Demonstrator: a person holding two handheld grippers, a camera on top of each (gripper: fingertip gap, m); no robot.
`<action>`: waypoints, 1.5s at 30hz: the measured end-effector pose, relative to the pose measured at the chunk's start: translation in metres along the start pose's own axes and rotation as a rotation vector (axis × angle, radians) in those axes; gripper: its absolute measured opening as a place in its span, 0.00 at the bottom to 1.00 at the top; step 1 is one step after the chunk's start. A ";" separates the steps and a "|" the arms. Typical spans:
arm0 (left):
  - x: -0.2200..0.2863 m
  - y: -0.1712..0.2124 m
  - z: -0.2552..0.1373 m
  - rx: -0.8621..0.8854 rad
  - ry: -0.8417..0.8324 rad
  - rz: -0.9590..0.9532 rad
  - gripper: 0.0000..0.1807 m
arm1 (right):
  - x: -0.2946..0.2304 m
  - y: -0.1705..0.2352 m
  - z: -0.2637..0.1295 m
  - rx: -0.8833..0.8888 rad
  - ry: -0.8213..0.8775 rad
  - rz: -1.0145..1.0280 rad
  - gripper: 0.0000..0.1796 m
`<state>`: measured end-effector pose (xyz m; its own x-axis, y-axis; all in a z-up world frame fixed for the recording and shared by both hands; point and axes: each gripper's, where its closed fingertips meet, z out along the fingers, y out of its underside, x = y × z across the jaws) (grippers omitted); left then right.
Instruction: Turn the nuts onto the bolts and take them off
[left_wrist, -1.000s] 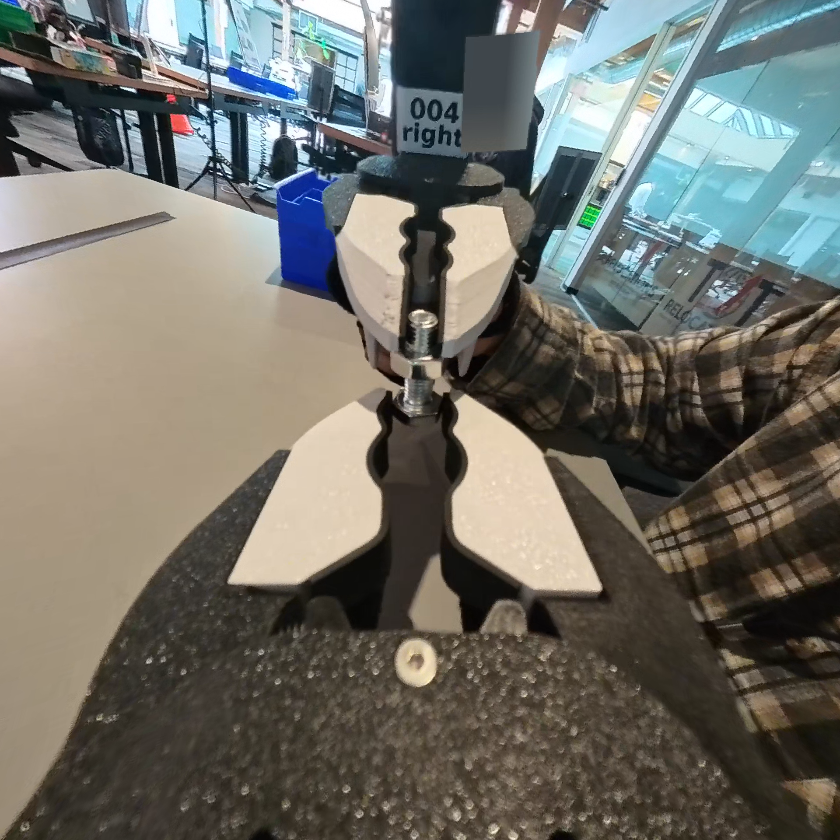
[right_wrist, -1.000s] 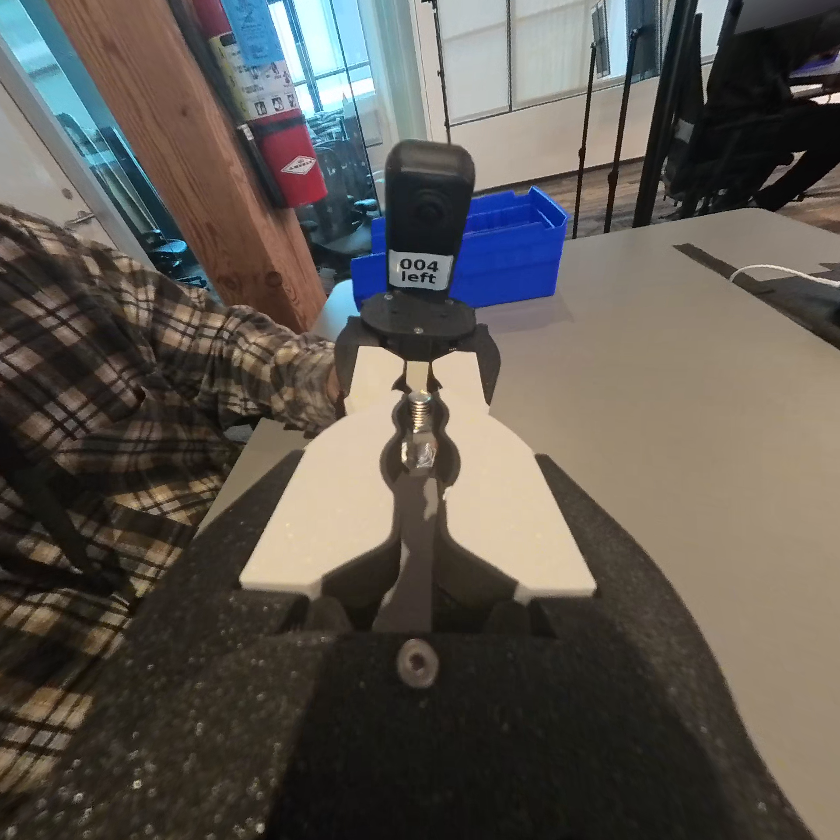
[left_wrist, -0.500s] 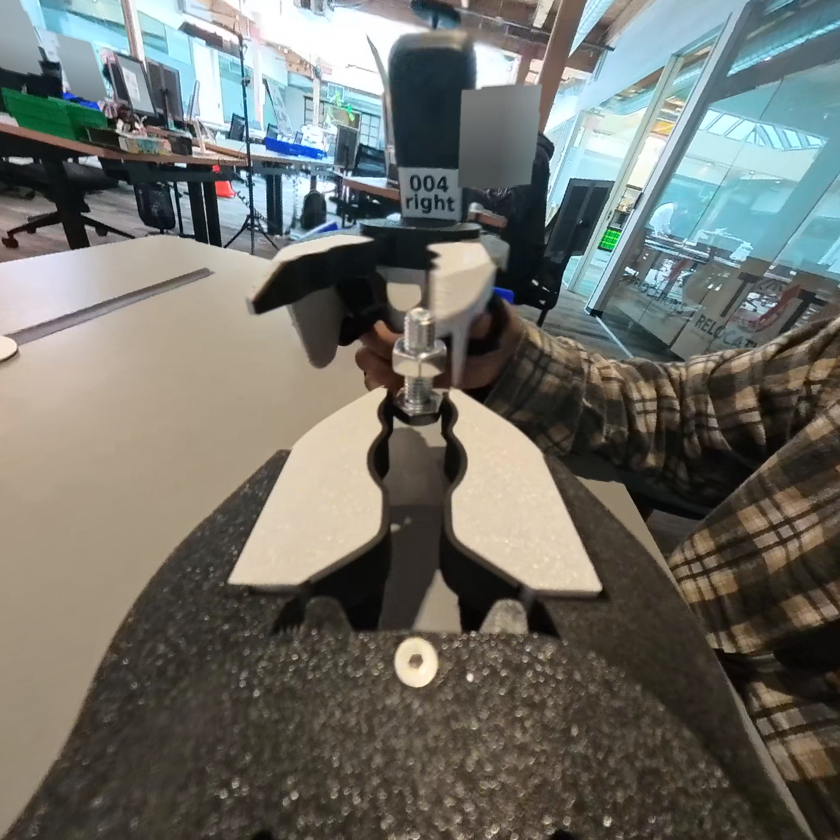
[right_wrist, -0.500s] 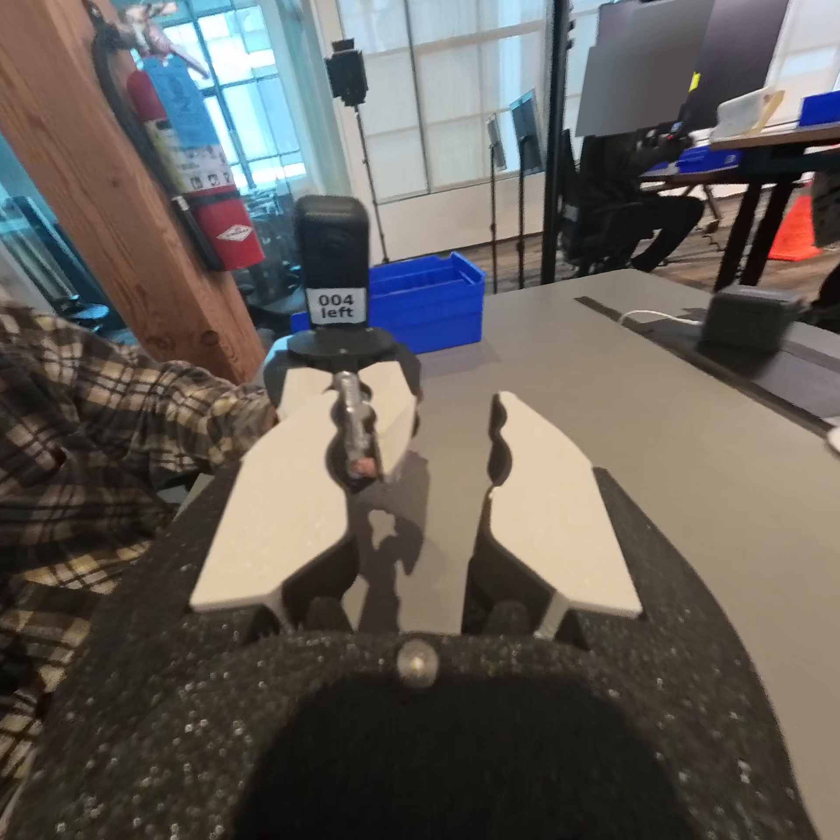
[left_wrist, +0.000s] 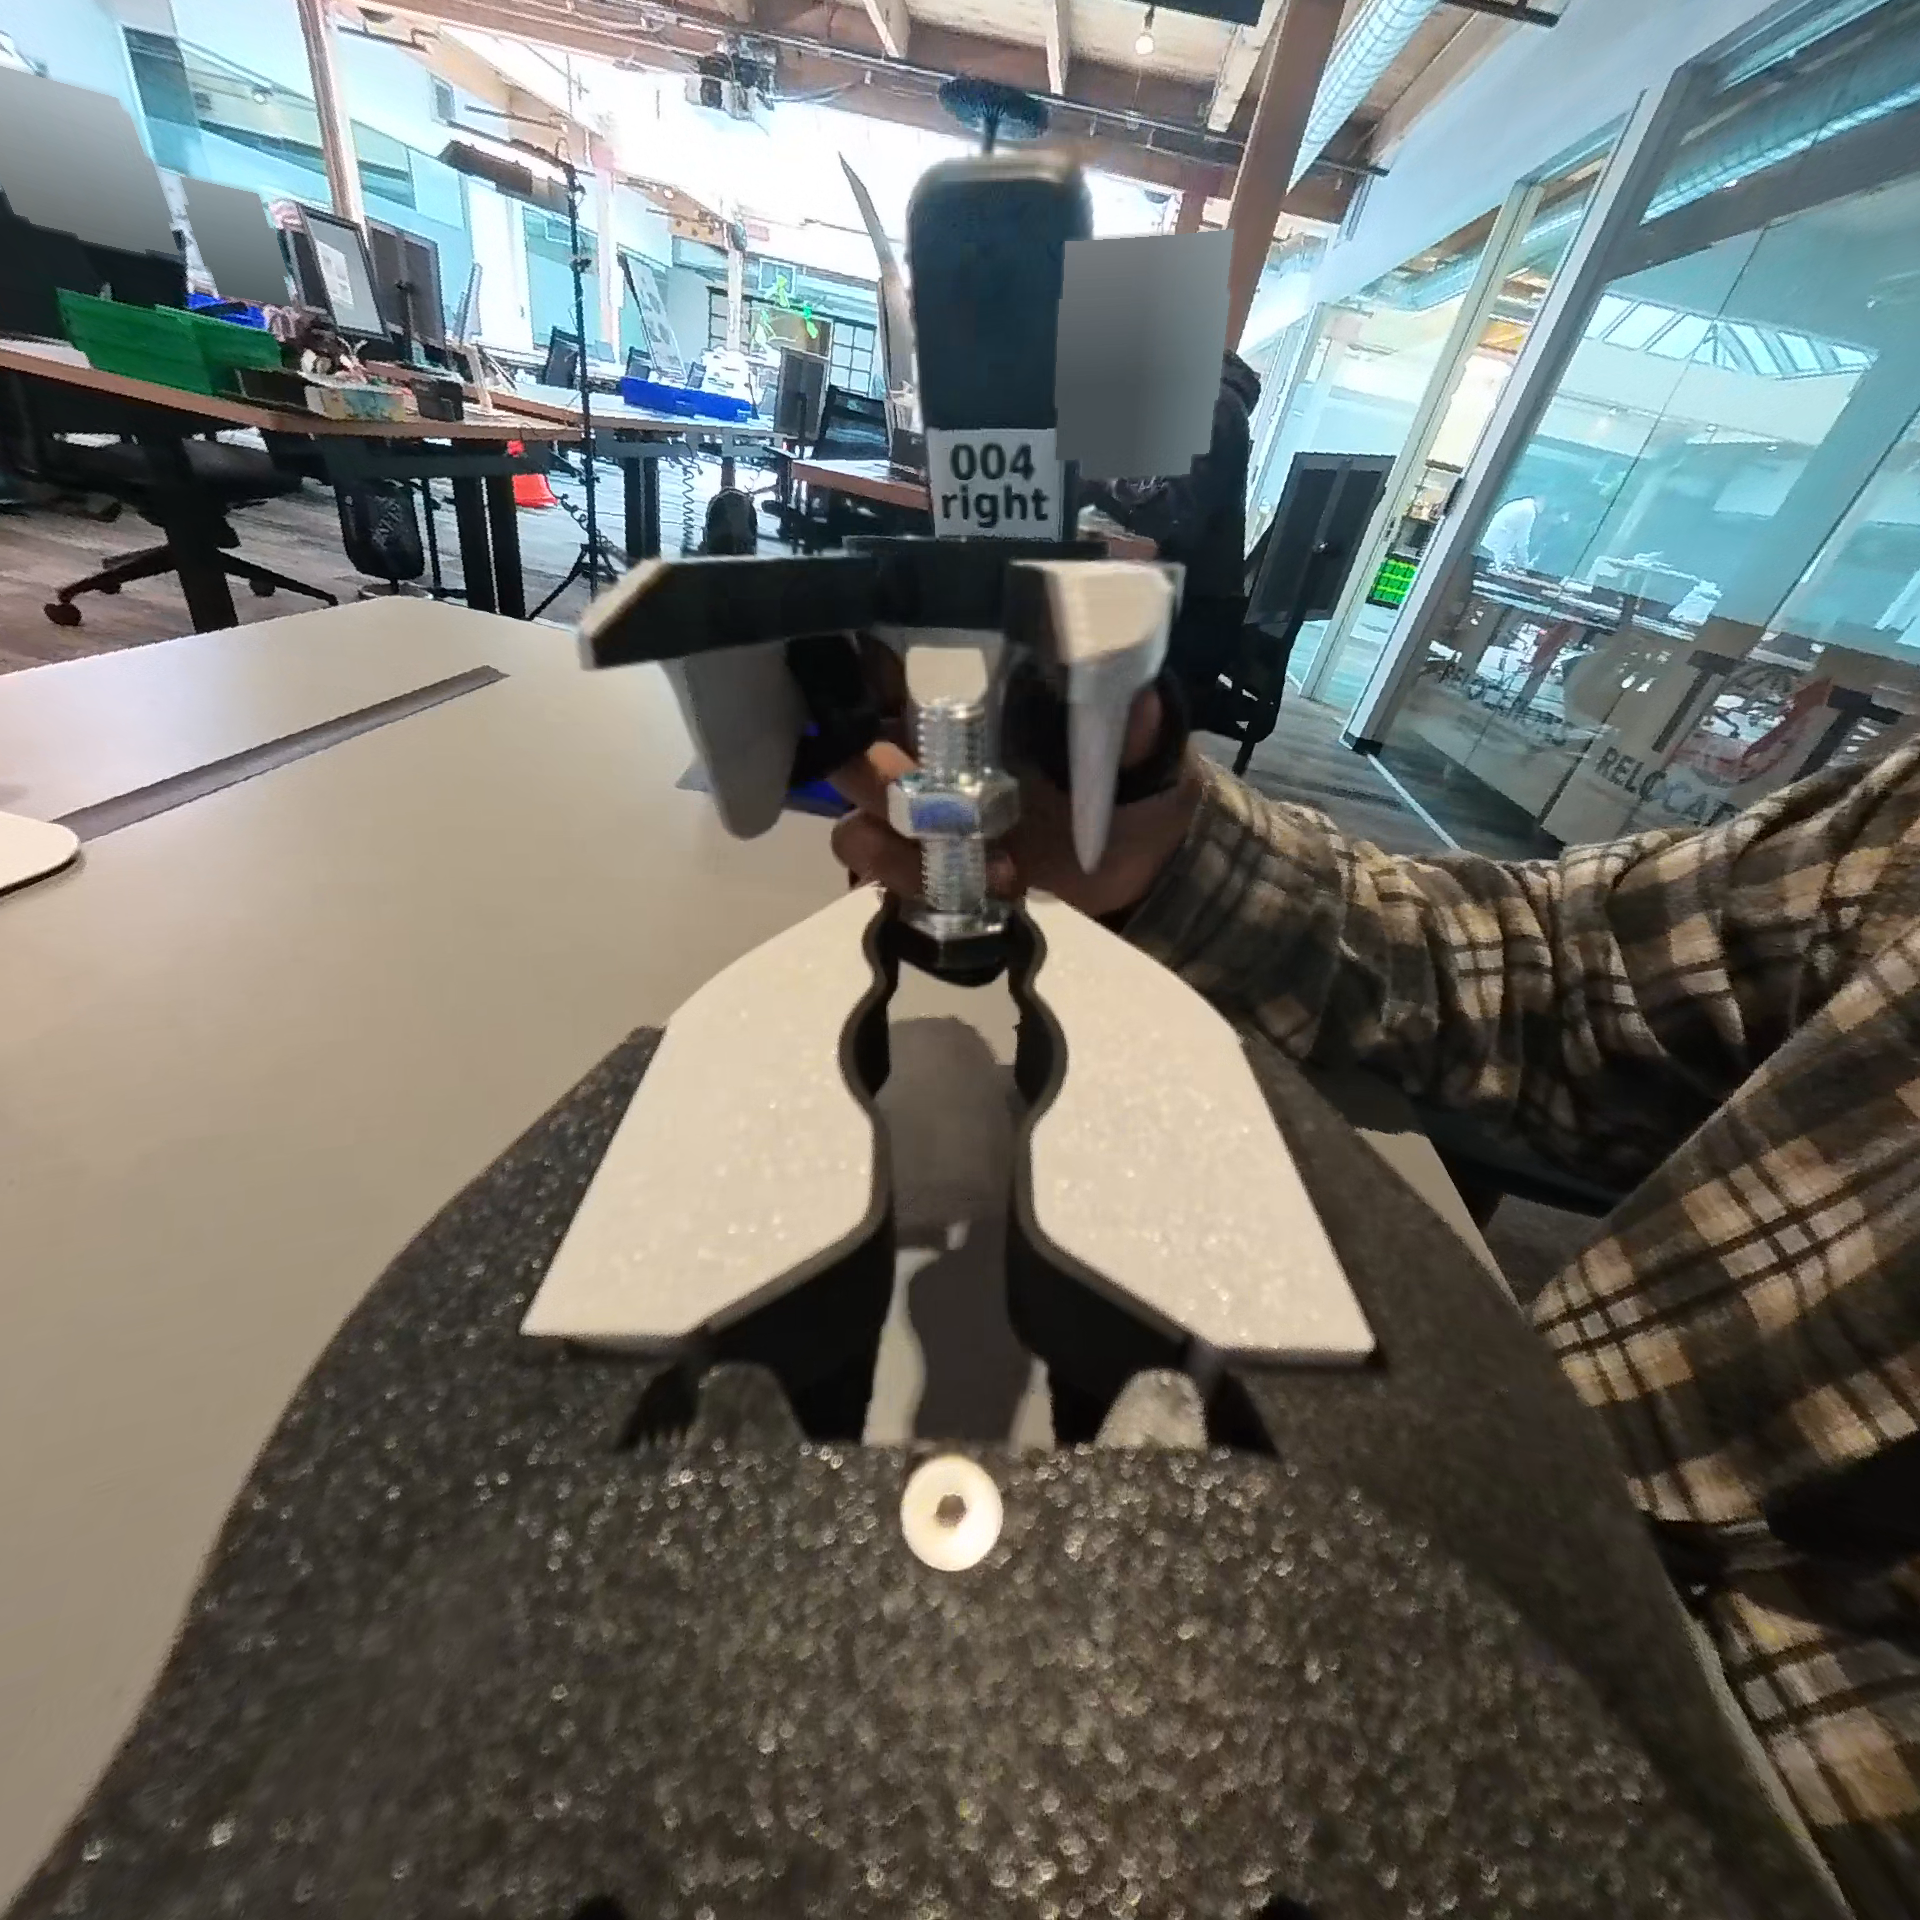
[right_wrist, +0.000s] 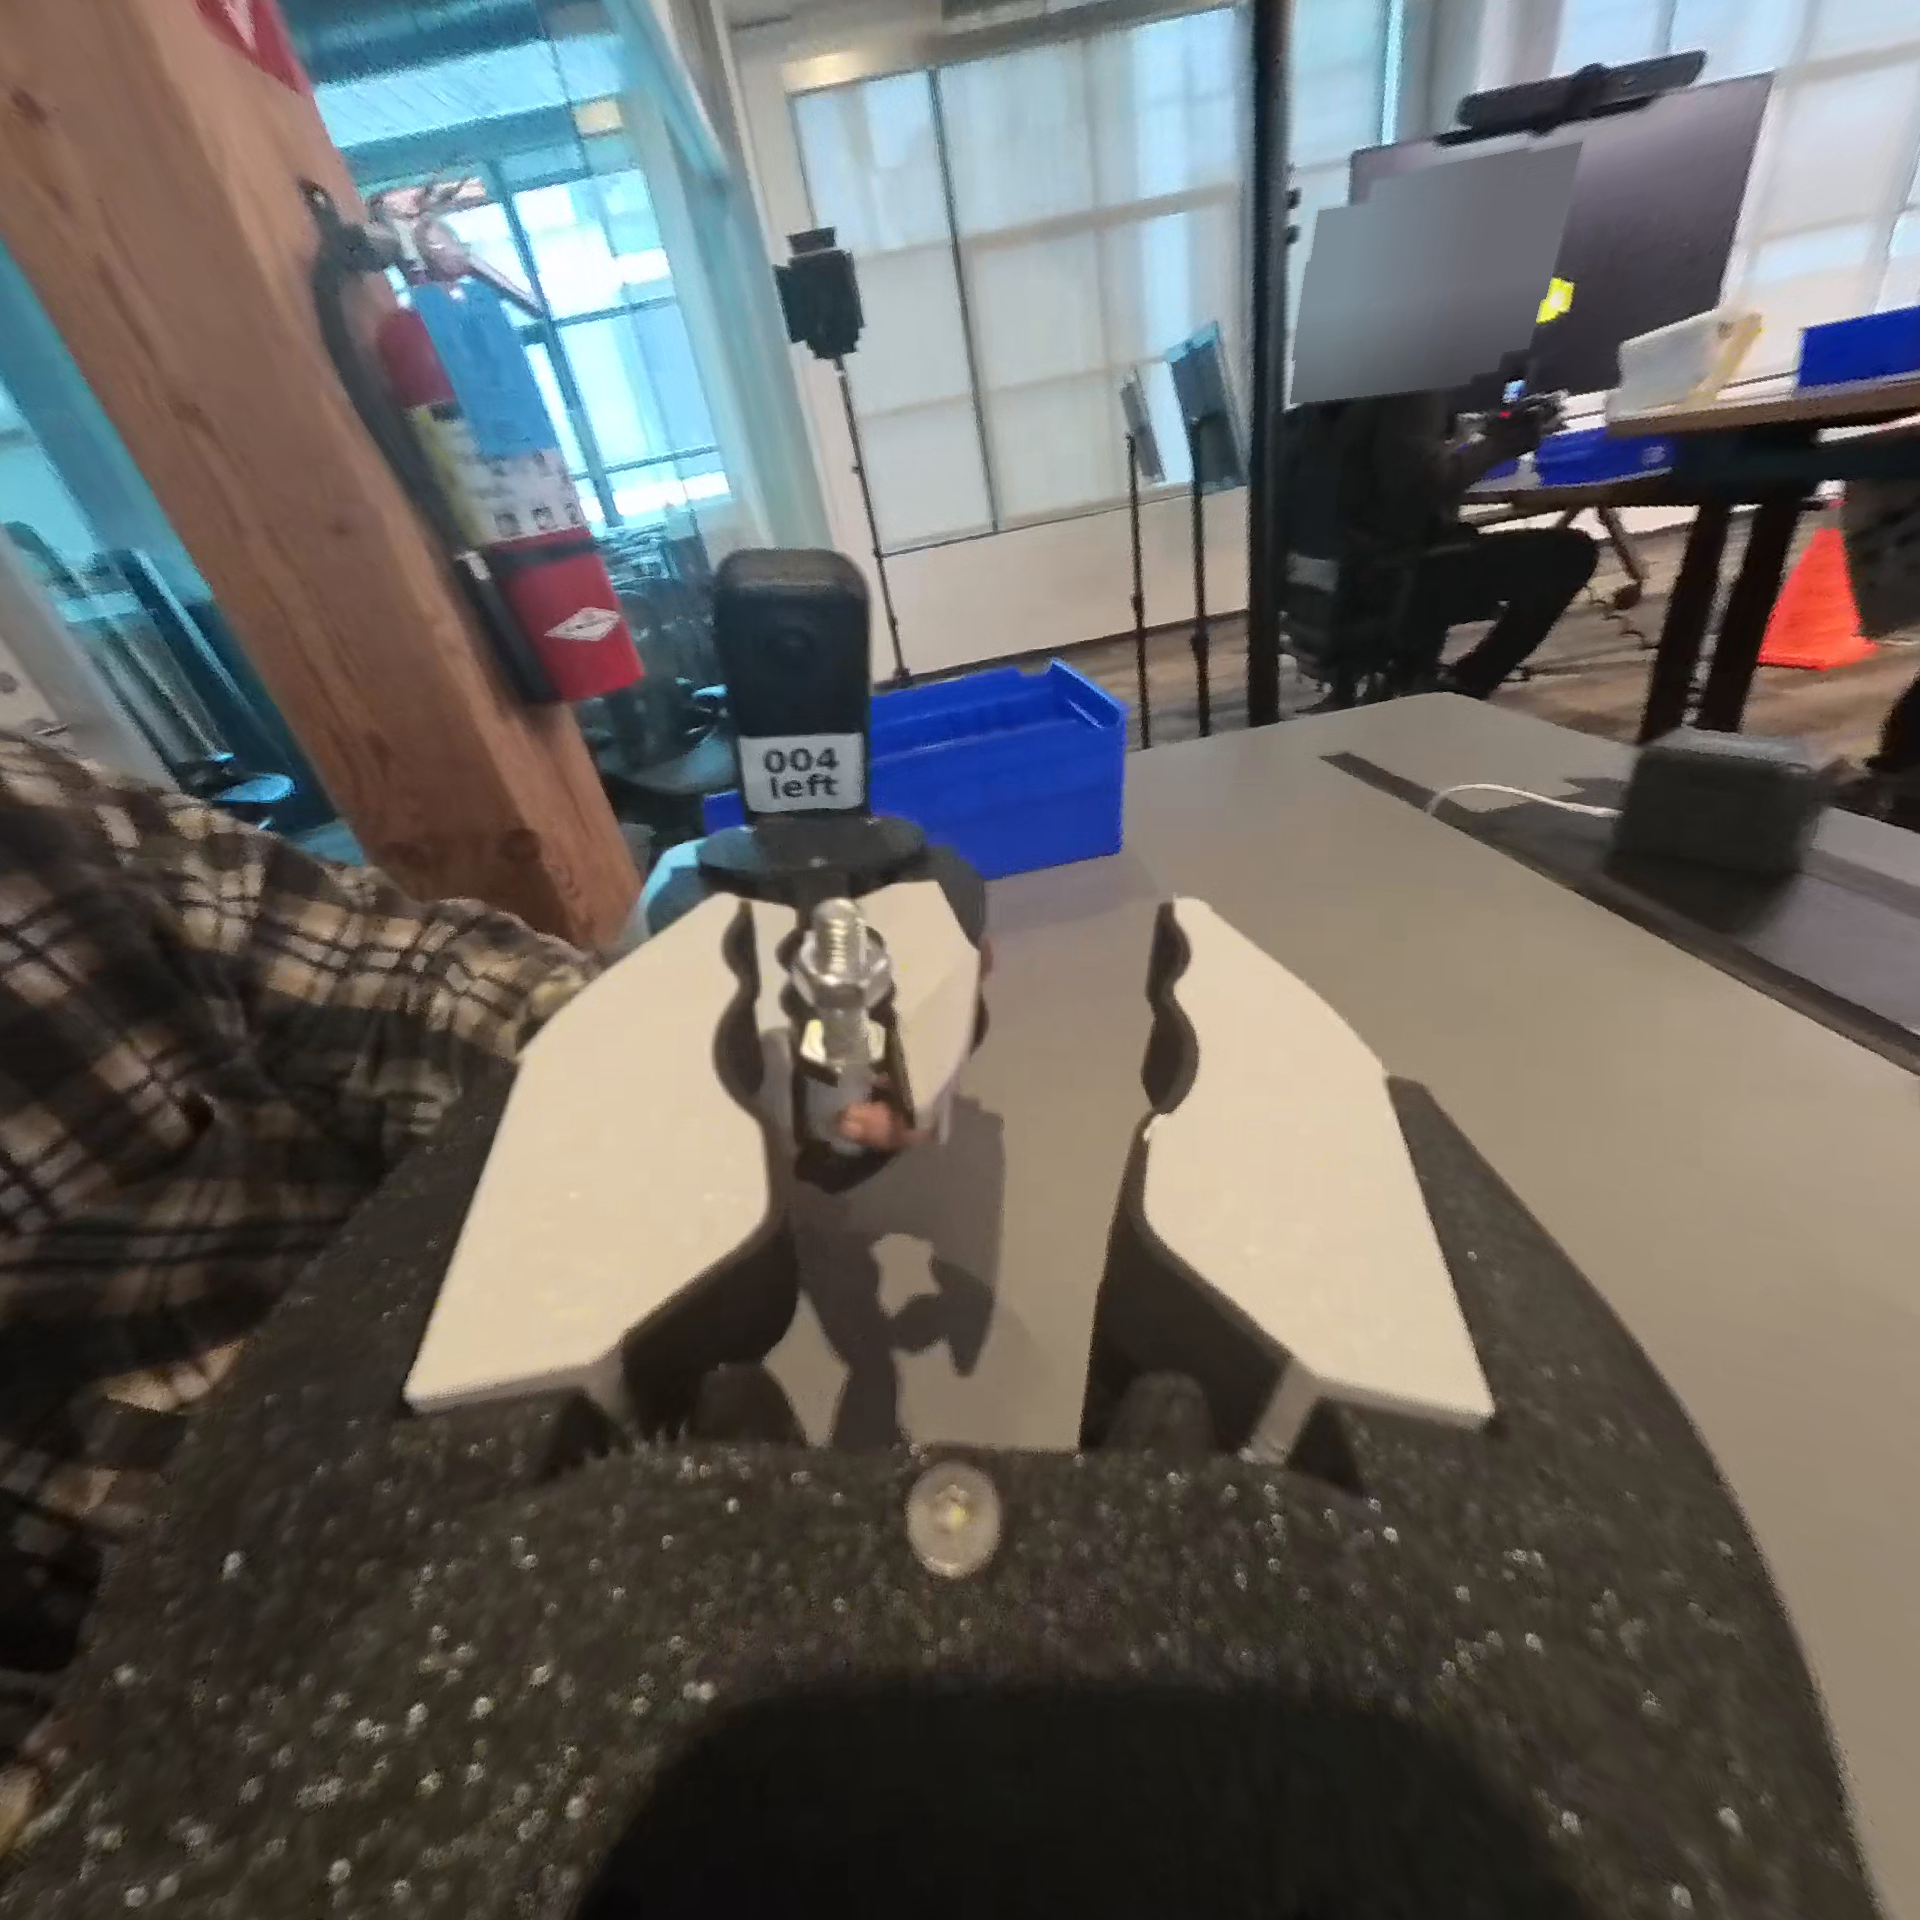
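Right now my left gripper (left_wrist: 951, 935) has its fingers narrowed onto the head end of the bolt (left_wrist: 948, 821), which stands up out of them above the grey bench (left_wrist: 312, 935), its long axis running from my left fingertips straight toward the right gripper (left_wrist: 914, 769). The nut (left_wrist: 954, 808) sits partway along the thread, with bare thread showing on both sides of it. In the right wrist view my right gripper (right_wrist: 956, 997) is spread wide, and the bolt (right_wrist: 840, 1013) lies off to the left of the gap, close beside the left-hand finger (right_wrist: 623, 1143) and well apart from the other, so the nut (right_wrist: 842, 971) is not centred between them. I judge the coming move turns on that offset: the right gripper must slide left and line up with the bolt's axis before it can close on the nut's flats. Compared with a second ago, the right fingers, which were clamped around the nut then, have let go and opened, and the gripper has rolled to one side; the left hold on the bolt looks unchanged. A blue bin (right_wrist: 997, 769) sits behind on the bench.
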<state>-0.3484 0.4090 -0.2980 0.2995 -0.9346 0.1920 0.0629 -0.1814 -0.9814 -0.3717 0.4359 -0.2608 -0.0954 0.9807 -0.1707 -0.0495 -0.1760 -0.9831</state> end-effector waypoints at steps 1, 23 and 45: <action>0.001 0.001 0.001 -0.002 0.003 0.001 0.11 | -0.003 0.003 0.005 -0.012 -0.012 0.000 0.41; 0.010 -0.019 -0.005 0.125 0.047 -0.015 0.10 | -0.001 0.002 0.011 -0.005 -0.001 0.016 0.43; 0.016 -0.028 -0.008 0.171 0.080 -0.002 0.10 | 0.017 -0.010 -0.008 0.024 0.106 0.021 0.44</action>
<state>-0.3533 0.3962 -0.2676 0.2230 -0.9569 0.1859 0.2266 -0.1346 -0.9647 -0.3647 0.4553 -0.2549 0.0086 0.9800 -0.1989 -0.0727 -0.1978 -0.9775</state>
